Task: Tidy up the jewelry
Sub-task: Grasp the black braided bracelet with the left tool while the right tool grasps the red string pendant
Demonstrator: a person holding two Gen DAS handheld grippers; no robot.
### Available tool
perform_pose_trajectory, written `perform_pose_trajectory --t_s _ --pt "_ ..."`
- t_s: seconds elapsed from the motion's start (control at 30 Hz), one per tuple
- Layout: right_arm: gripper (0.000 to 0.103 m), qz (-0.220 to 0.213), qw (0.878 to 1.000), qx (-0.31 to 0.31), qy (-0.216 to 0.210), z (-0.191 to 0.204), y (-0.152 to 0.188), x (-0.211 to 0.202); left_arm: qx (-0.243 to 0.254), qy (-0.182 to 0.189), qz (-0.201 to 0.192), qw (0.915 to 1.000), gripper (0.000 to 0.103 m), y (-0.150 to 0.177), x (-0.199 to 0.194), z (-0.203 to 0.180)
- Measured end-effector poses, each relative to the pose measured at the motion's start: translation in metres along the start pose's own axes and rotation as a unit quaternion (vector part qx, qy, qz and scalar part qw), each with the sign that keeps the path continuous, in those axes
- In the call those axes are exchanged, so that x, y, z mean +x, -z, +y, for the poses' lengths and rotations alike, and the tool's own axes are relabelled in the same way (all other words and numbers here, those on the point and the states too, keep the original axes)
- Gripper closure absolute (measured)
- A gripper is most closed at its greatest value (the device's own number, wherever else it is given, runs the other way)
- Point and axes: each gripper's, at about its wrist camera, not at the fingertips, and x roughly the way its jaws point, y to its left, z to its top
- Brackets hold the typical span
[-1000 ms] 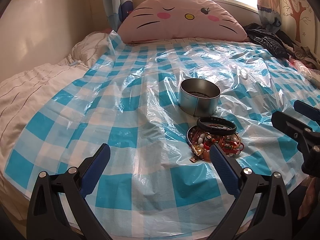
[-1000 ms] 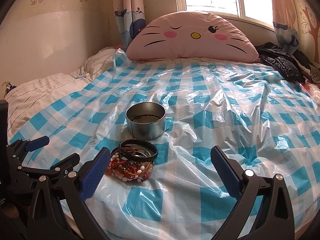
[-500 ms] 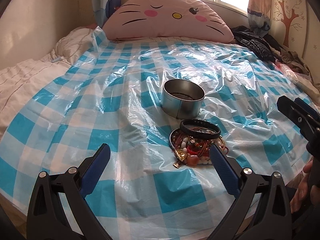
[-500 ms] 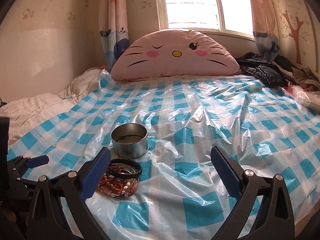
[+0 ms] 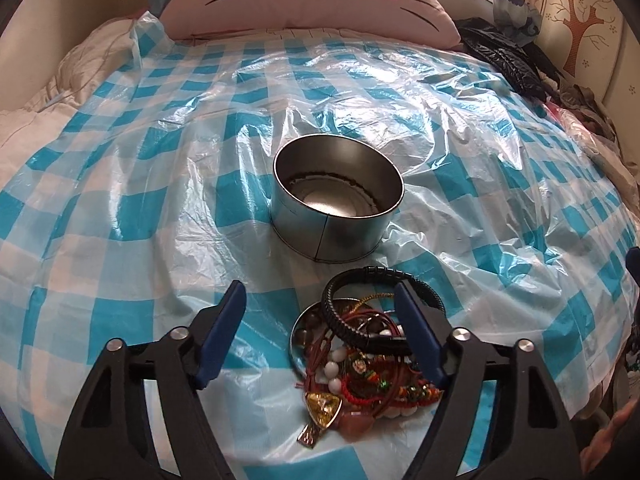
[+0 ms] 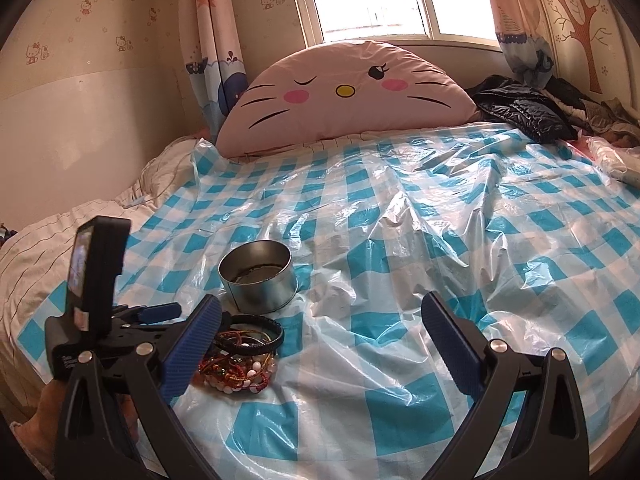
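A round metal tin [image 5: 338, 200] stands open on the blue checked plastic sheet; it also shows in the right wrist view [image 6: 258, 276]. Just in front of it a small metal lid holds a pile of jewelry [image 5: 360, 356], with a black braided bracelet [image 5: 352, 312] on top, red cords, white beads and a gold fish pendant [image 5: 322, 410]. My left gripper [image 5: 320, 328] is open and low over the pile, its right finger over the bracelet. My right gripper [image 6: 320, 344] is open and empty, to the right of the pile [image 6: 240, 360].
The plastic sheet [image 6: 440, 240] covers a bed. A pink cat-face cushion [image 6: 352, 92] lies at the head. Dark clothes [image 6: 520, 112] are heaped at the far right. White bedding [image 6: 48, 248] lies along the left edge. The left gripper's body [image 6: 96, 320] is close to my right gripper's left finger.
My left gripper has moved forward and down toward the jewelry pile and narrowed its opening. My right gripper has tilted up and drawn back a little.
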Motion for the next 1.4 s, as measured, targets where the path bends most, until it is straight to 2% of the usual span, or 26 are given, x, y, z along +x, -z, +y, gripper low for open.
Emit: perform_pose_trajectory --t_s 0.13,0.17,0.2,0.27,0.4,0.53,0.67,0.77,0.87,1.0,1.13,1.2,1.23,1.27,1.4 --pt "0.007 -0.001 1.000 0.011 -0.008 -0.004 -0.001 0.000 0.017 -0.009 0.042 0.9989 0.053 -0.006 0.028 -0.006" --pt "0.007 -0.001 1.000 0.012 -0.010 -0.005 -0.001 0.000 0.015 -0.005 0.047 0.9988 0.059 -0.006 0.032 -0.006" --pt "0.007 -0.001 1.000 0.013 -0.012 -0.005 0.000 0.000 0.014 0.000 0.051 0.9986 0.071 -0.007 0.035 -0.006" --pt "0.007 0.000 1.000 0.016 -0.014 -0.006 0.000 0.000 0.016 0.003 0.052 0.9985 0.084 -0.007 0.037 -0.008" --pt "0.007 0.003 1.000 0.021 -0.018 -0.008 0.000 0.002 -0.006 0.022 0.037 0.9991 0.092 -0.007 0.032 -0.001" --pt "0.007 0.019 0.999 0.017 -0.026 -0.006 0.000 0.007 -0.065 0.060 0.002 0.9960 0.093 -0.007 0.014 0.024" --pt "0.007 0.050 0.998 -0.014 -0.036 0.006 0.002 0.019 -0.090 0.058 -0.017 0.9941 0.093 -0.005 0.004 0.040" --pt "0.007 0.093 0.992 -0.052 -0.061 0.021 0.006 0.036 -0.107 0.059 -0.024 0.9922 0.093 -0.002 -0.001 0.052" --pt "0.007 0.126 0.984 -0.086 -0.096 0.038 0.010 0.054 -0.126 0.042 -0.024 0.9908 0.093 0.000 -0.001 0.066" --pt "0.007 0.139 0.973 -0.117 -0.144 0.056 0.012 0.070 -0.160 0.013 -0.026 0.9866 0.093 0.003 0.001 0.090" --pt "0.008 0.158 0.961 -0.125 -0.190 0.068 0.013 0.088 -0.170 -0.005 -0.018 0.9852 0.093 0.004 0.005 0.099" --pt "0.014 0.181 0.955 -0.113 -0.204 0.066 0.013 0.100 -0.165 -0.009 -0.012 0.9862 0.093 0.004 0.008 0.098" --pt "0.024 0.193 0.953 -0.103 -0.209 0.066 0.014 0.107 -0.161 -0.011 -0.009 0.9869 0.093 0.004 0.009 0.096" --pt "0.029 0.203 0.951 -0.092 -0.213 0.064 0.015 0.113 -0.157 -0.013 -0.007 0.9875 0.093 0.004 0.011 0.095" --pt "0.032 0.227 0.947 -0.056 -0.222 0.054 0.014 0.131 -0.154 -0.015 0.001 0.9879 0.093 0.004 0.015 0.095"
